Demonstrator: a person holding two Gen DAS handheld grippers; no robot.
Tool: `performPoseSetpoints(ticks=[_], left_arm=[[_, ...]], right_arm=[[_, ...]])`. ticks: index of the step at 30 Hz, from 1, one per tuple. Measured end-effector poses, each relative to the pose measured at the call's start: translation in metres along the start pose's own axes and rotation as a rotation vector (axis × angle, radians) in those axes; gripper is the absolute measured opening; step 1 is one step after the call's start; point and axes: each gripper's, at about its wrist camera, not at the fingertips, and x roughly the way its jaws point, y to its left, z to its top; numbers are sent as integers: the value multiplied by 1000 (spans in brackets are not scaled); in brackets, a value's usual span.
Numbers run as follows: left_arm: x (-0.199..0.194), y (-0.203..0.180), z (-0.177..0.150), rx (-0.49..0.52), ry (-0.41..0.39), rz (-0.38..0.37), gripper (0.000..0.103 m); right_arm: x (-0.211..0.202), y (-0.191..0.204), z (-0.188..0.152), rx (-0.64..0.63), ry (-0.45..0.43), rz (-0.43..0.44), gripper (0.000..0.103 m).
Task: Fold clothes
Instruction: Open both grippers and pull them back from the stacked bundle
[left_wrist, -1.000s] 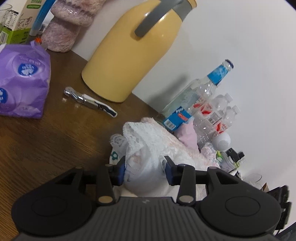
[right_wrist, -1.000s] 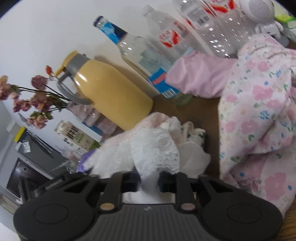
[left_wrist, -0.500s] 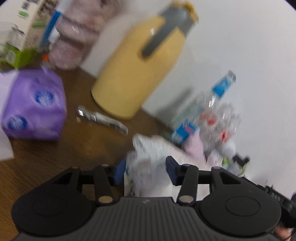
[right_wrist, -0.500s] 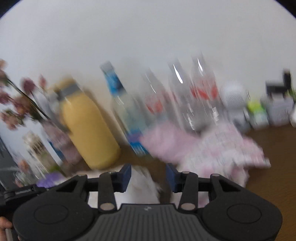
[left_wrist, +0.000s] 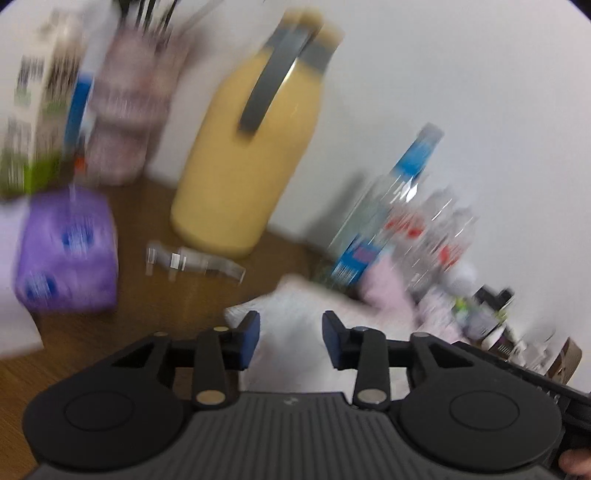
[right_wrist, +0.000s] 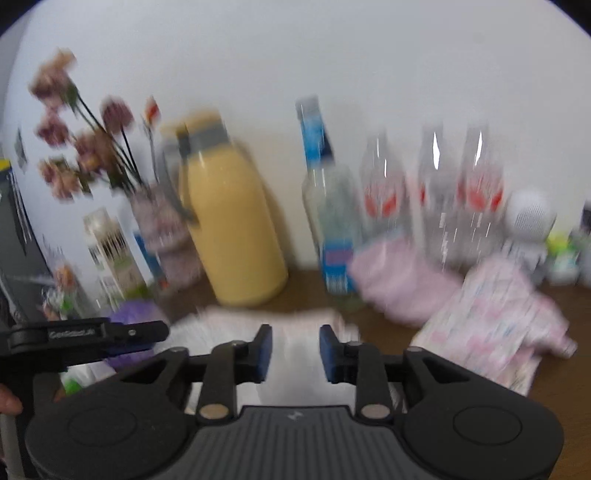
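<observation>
- Wooden table (left_wrist: 155, 306), brown, carrying everything below; white wall behind.
- Yellow jug (left_wrist: 243, 173) with grey handle, upright at the table's back edge, left of the bottles.
- White garment (right_wrist: 295, 354), lacy and crumpled, lying on the table in front of the jug; seen through the gap of both grippers, contact with the pads not discernible through the blur.
- Floral garment (right_wrist: 491, 321), pink-patterned, heaped to the right of the white one, apart from it.
- Pink cloth (right_wrist: 399, 284), plain, bunched against the bottle bases, touching the floral garment.
- Left gripper (left_wrist: 290, 338): jaws spread, blue pads apart, white fabric showing between them.
- Right gripper (right_wrist: 294, 349): jaws spread likewise, above the white garment.
- Purple pack (left_wrist: 66, 251), at the left, near the jug but apart from it.
- Clear bottles (right_wrist: 436, 199), a row standing along the wall, one with a blue label nearest the jug.
- Flowers (right_wrist: 85, 133), dried, pink, in a vase left of the jug.
- Small metal tool (left_wrist: 192, 260), lying flat just before the jug's base; kind not legible.
</observation>
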Motion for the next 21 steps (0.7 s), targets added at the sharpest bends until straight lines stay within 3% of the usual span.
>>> performPoseSetpoints(ticks=[2,5,9,10,16,21], left_arm=[[-26,-16,5,58,-56,-6,69],[-46,-33,7,101,-33,7,76],[-83,-51,-18,201,-8,80,97],[-94,-52,-29,223,-8,91,103],[-129,-49,-114,249,115,124,103],[-147,-45,-171,210,135,165,103]], right_arm=[[-22,7,4,-26,-8,-16,53],[-52,17,2,-90,12,-75,58],[-93,21,-17,-98,39,-143,86],[-103,21,-25,-91,50,-149,87],[-142,22,-100,-41,166,-195,89],[-156,30,-168,-3,251,-234,89]])
